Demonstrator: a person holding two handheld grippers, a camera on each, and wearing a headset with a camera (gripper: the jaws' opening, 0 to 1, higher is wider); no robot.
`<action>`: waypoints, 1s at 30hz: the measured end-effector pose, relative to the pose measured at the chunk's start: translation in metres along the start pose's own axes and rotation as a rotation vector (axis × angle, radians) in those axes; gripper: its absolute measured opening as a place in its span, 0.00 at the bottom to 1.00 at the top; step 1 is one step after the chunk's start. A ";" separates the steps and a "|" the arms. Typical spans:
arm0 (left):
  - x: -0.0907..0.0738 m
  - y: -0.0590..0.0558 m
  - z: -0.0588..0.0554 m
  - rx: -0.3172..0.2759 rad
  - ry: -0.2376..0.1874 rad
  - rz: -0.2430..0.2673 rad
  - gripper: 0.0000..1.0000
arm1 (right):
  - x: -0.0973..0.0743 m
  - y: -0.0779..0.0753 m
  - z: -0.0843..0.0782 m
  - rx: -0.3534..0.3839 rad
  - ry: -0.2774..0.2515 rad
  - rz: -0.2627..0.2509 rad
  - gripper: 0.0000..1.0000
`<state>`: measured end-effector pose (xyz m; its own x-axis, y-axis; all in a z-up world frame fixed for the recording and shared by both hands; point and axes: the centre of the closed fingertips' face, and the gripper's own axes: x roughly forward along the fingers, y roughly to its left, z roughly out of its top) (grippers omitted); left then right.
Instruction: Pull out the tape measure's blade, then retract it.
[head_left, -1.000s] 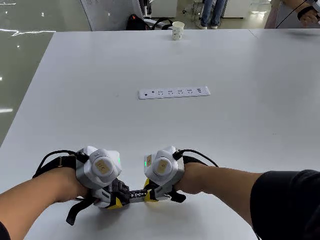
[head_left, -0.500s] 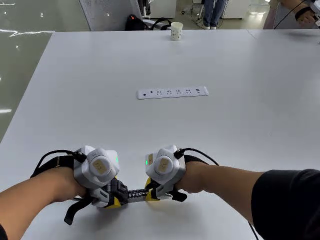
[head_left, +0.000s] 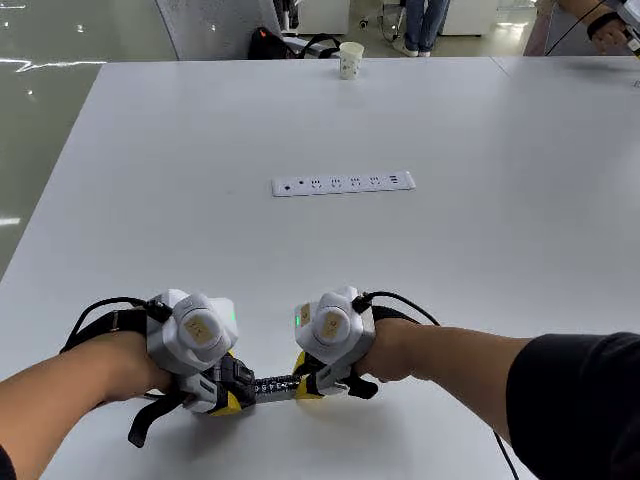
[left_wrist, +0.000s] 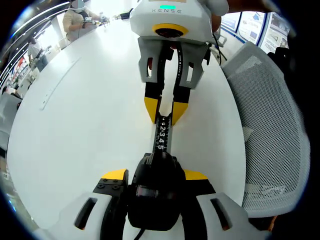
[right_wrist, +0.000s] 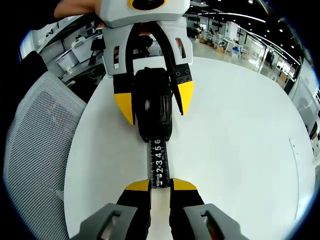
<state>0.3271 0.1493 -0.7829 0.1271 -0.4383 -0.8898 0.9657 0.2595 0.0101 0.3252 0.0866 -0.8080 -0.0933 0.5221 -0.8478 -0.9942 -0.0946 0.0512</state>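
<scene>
Two grips | left tool (left_wrist: 155, 175) pinches tape measure case (left_wrist: 152, 192) | right tool (right_wrist: 160, 186) pinches blade (right_wrist: 158, 162) | cup (head_left: 350, 60) contents unseen

- The tabletop (head_left: 180, 180) lies bare from its near edge to the power strip (head_left: 343, 184), which lies flat across the middle.
- A paper cup (head_left: 351, 60) stands by the far edge.
- The blade (left_wrist: 161, 136), pinched by the right gripper (head_left: 303, 388), runs into the tape measure (left_wrist: 152, 192) clamped in the left gripper (head_left: 235, 400), barring the gap between them.
- A mesh chair (left_wrist: 265, 135) seems to sit just off the near edge.
</scene>
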 end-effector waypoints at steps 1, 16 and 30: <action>0.000 0.000 0.000 0.000 0.000 -0.001 0.36 | 0.000 0.000 -0.001 -0.001 0.002 -0.001 0.09; 0.001 0.000 0.000 -0.005 -0.006 -0.006 0.36 | -0.003 -0.001 -0.006 -0.006 0.017 0.005 0.09; 0.001 -0.001 0.000 -0.005 -0.004 -0.004 0.36 | -0.007 0.000 -0.013 0.007 0.020 0.002 0.09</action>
<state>0.3263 0.1486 -0.7835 0.1245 -0.4429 -0.8879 0.9651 0.2620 0.0046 0.3269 0.0714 -0.8090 -0.0943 0.5050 -0.8579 -0.9944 -0.0899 0.0564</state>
